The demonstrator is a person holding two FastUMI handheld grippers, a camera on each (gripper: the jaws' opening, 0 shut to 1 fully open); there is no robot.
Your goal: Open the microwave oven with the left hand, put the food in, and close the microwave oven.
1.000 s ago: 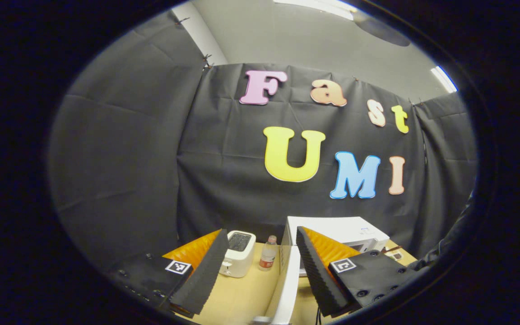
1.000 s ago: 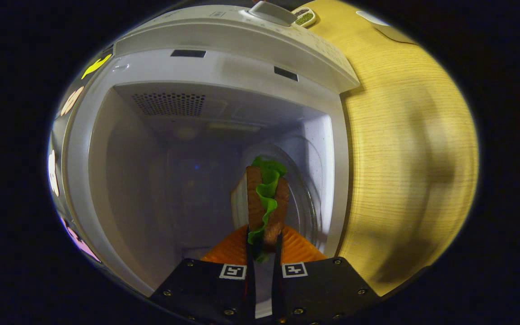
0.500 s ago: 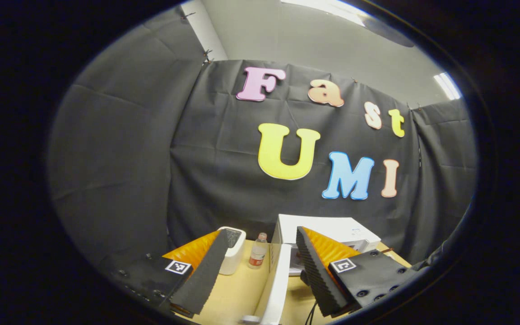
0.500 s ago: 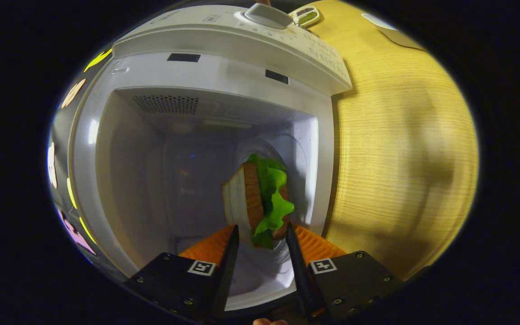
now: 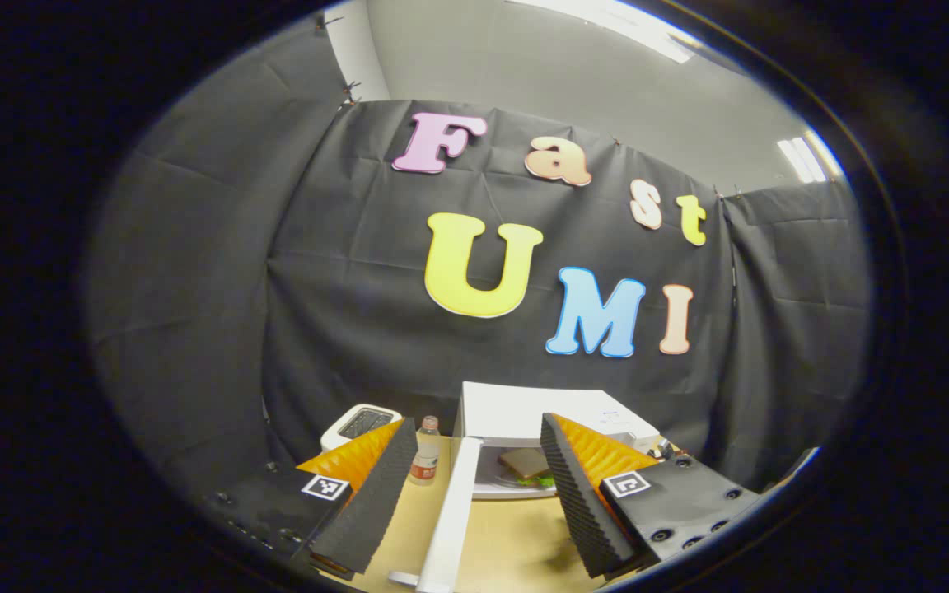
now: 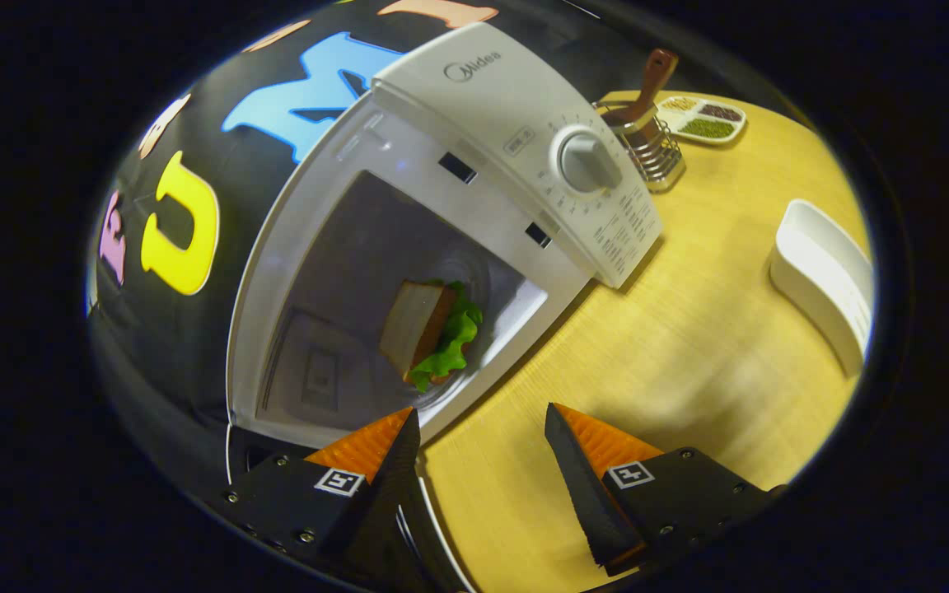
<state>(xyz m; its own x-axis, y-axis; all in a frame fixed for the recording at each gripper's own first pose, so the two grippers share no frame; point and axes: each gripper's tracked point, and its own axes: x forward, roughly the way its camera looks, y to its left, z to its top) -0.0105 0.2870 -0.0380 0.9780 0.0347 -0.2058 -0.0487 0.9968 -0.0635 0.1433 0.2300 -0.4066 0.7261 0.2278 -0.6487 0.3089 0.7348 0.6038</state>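
White-cased microwave oven (image 5: 553, 412) stands with its white door (image 5: 451, 519) swung open, edge-on toward the left gripper view. A sandwich of toasted bread and green lettuce (image 5: 526, 466) lies inside the cavity. Left gripper (image 5: 474, 494) is spread wide, its fingers either side of the door edge without pressing on it, holding nothing. To the left of the microwave stand a small clear plastic bottle (image 5: 424, 459) and a white toaster (image 5: 357, 424).

Right gripper view: the sandwich (image 6: 427, 332) rests on the glass turntable inside the microwave (image 6: 474, 206). Right gripper (image 6: 483, 469) is wide apart and empty, just in front of the microwave over the pale wooden tabletop (image 6: 689, 346).

Assessment: opening and loading complete; closing the door remains.

Legible writing: "Midea" on the control panel, above the grey round dial (image 6: 583, 162); the finer dial markings are unreadable.
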